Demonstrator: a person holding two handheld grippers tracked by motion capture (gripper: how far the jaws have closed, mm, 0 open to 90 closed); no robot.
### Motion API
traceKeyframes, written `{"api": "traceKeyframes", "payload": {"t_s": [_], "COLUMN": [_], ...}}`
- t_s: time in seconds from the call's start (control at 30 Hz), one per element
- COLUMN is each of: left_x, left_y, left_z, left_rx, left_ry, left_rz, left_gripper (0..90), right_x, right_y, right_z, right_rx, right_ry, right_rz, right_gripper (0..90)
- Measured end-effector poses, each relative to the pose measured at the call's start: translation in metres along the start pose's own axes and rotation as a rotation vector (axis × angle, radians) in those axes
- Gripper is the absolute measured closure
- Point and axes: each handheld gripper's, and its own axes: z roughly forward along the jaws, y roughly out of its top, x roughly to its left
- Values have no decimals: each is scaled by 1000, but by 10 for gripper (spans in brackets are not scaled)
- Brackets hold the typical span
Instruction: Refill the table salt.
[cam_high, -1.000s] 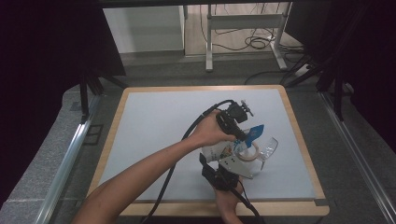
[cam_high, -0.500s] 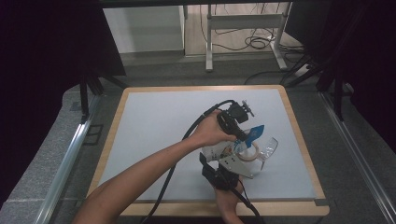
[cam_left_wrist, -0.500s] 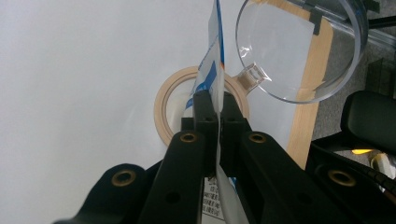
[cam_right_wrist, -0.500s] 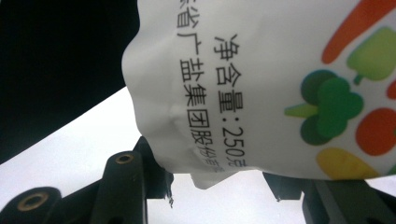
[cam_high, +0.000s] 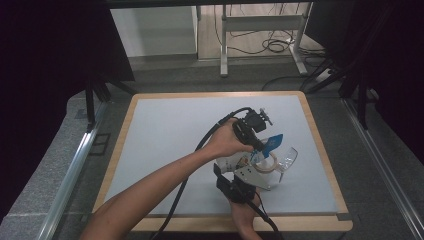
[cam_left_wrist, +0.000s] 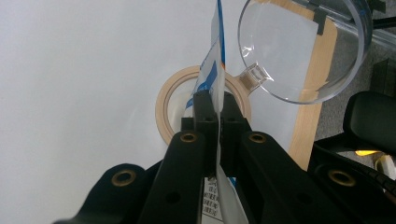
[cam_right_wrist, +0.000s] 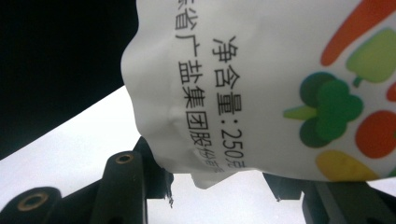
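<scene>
The worktop is a pale grey sheet in a light wooden frame, and all the handling happens toward its four-to-five o'clock part, near the front edge.

The white pouch is the largest thing in hand. It is held off the surface between the two grippers, printed with black characters and coloured vegetable pictures; in the high view it is the white and blue packet with its blue end pointing toward two o'clock.

The left gripper, reaching in from seven o'clock on a long forearm, has its jaws pressed together on the pouch's thin blue-and-white edge, which stands upright between the pads.

The right gripper, coming up from six o'clock, pinches the pouch's lower body, jaws set partway apart with the bulging white film between them.

A clear plastic bowl lies near the wooden frame at about one o'clock in the left gripper view.

A tan ring of tape lies flat on the sheet, just beside the bowl and directly beyond the left gripper's tips.
</scene>
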Motion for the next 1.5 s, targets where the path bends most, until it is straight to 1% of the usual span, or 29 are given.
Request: {"api": "traceKeyframes", "payload": {"t_s": [0.2, 0.9, 1.37, 1.5], "left_x": [-2, -4, -2, -1], "left_y": [2, 4, 5, 6], "left_z": [0, 0, 4, 6], "left_rx": [8, 10, 31, 40], "left_ry": [4, 8, 4, 4], "left_rz": [5, 7, 5, 7], "left_gripper": [900, 900, 900, 900], "right_x": [0, -1, -2, -3], "right_y": [1, 3, 2, 1], "right_z": [0, -1, 1, 2], "right_rx": [-6, -14, -7, -5], "right_ry": [-1, -1, 3, 0], "right_rz": [3, 6, 20, 16], "right_gripper": [508, 509, 509, 509]}}
